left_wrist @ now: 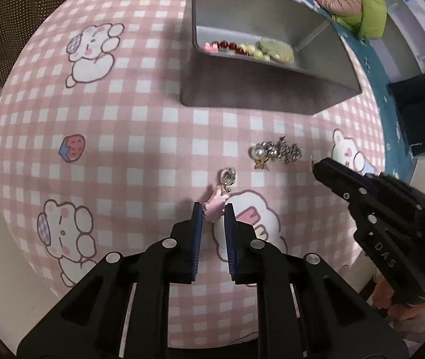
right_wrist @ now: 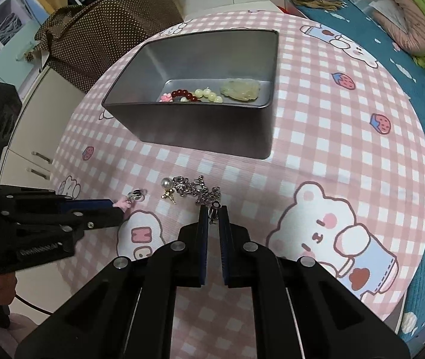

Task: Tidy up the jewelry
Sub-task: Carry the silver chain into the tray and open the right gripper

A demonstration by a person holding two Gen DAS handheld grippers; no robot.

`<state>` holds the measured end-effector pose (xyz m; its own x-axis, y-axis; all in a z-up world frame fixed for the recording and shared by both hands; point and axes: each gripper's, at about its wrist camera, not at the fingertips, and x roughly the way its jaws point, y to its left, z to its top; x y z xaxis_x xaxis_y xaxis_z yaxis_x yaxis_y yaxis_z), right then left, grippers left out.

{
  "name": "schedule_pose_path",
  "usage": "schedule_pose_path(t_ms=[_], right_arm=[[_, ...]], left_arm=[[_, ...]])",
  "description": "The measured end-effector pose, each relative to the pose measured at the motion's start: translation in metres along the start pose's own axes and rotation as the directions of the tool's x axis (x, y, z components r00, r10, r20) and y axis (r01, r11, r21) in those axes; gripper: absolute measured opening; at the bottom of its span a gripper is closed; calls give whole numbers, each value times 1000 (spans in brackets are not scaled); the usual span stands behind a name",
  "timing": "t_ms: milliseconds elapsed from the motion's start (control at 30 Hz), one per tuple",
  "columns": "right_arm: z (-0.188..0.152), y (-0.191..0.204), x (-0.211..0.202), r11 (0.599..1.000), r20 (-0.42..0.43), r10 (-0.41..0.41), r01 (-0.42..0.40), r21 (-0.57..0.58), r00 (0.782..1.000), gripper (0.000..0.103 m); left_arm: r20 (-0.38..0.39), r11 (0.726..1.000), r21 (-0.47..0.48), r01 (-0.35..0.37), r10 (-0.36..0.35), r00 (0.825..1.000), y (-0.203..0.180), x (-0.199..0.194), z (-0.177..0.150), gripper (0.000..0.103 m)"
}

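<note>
A pink charm (left_wrist: 215, 209) with a silver clasp (left_wrist: 229, 176) lies on the checked cloth, and my left gripper (left_wrist: 213, 208) is shut on its pink end. A tangled silver chain (right_wrist: 194, 187) rests beside a pearl earring (right_wrist: 164, 183) with a gold piece. My right gripper (right_wrist: 213, 209) is shut on the chain's near end. In the left wrist view the right gripper (left_wrist: 320, 166) comes in from the right, just past the chain (left_wrist: 284, 149). The left gripper (right_wrist: 115, 206) shows at the left of the right wrist view.
A grey metal tin (right_wrist: 197, 131) stands behind the jewelry, holding red beads (right_wrist: 182, 93), cream beads (right_wrist: 208, 94) and a pale green pendant (right_wrist: 241, 89). The round table's pink cloth (right_wrist: 317, 155) drops off at its edges. A teal bed (right_wrist: 421, 68) lies to the right, a cabinet (right_wrist: 39, 137) to the left.
</note>
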<state>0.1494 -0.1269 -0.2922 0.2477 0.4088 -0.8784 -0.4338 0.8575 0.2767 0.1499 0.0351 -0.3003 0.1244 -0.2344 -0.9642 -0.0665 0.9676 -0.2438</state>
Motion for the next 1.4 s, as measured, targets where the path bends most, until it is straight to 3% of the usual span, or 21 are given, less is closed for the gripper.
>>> schedule_pose_path(t_ms=[233,667,900,1033,1400], right_arm=[[6,-3,-12,1000,27,9,-10,13,1000,6],[32,2,-53,1000,130,23,-23,-2,991,6],[49,-1,-61,1000,170,13,-12,-5,985,6],[55,-5,-57,1000,170,5,-6,3,985,6],[74,-8,-40,1000,142,1,-2,5,990,10]], left_arm=[[67,994,-61,86,-82,994,6,-34,7,15],[161,993,-32,111,-104,981,5,-84,19,15],[190,993,-14,116,-111,975,-9,-89,40,15],[199,986,-46,158,-146,969,-8,-87,52,15],[167,988,-47,147,-137,976,-12,-72,73,15]])
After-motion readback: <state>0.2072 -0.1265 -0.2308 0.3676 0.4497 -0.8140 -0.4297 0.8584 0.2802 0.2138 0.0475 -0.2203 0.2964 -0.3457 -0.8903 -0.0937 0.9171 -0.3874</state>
